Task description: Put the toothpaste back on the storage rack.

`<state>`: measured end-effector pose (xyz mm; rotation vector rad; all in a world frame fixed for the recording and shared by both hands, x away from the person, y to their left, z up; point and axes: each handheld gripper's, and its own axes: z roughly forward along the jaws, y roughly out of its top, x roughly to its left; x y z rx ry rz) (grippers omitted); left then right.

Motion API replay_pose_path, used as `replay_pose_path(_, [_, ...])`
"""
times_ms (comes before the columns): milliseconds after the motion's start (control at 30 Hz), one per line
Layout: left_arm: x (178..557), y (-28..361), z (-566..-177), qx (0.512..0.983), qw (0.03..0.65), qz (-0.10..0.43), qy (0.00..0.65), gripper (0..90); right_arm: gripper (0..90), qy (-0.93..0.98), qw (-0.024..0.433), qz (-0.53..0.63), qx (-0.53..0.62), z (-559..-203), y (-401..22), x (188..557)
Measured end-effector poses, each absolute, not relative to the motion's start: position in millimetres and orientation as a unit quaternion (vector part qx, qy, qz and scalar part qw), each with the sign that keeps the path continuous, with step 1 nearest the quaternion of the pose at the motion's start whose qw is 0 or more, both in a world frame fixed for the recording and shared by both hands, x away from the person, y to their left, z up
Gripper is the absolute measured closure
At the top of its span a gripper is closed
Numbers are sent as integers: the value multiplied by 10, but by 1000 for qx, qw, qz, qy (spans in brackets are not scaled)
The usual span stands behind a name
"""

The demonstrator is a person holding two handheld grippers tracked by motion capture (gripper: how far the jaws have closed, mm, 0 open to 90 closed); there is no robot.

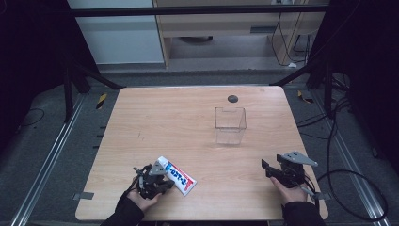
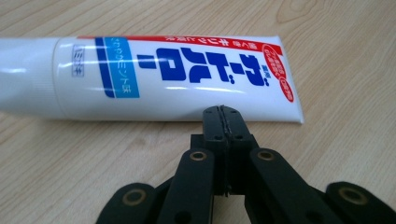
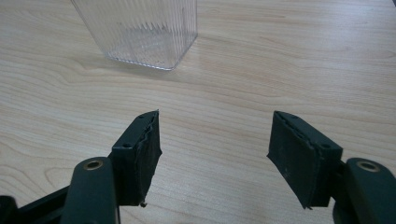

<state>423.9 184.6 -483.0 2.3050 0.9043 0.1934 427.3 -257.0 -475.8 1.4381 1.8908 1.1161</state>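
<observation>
Left gripper (image 2: 222, 109), jaws closed and empty, sits at the tube (image 2: 154, 77): open wide first. Right gripper (image 3: 215, 149) gapes empty.

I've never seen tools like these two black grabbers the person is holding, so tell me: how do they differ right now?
The left gripper has its fingers pressed flat together, shut on nothing; the right gripper has its fingers spread, with bare table between them. The left gripper's tips sit right by the toothpaste tube lying flat; the right gripper faces the clear plastic box, well short of it. Both are black, hand-held, low over the table.
</observation>
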Motion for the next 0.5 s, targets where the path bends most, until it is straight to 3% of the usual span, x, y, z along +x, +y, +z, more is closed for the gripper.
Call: replay_pose_path(500, [4368, 1617, -4857, 884, 319, 96, 328, 897, 328, 696, 264, 408, 529, -4765, -2577, 4285])
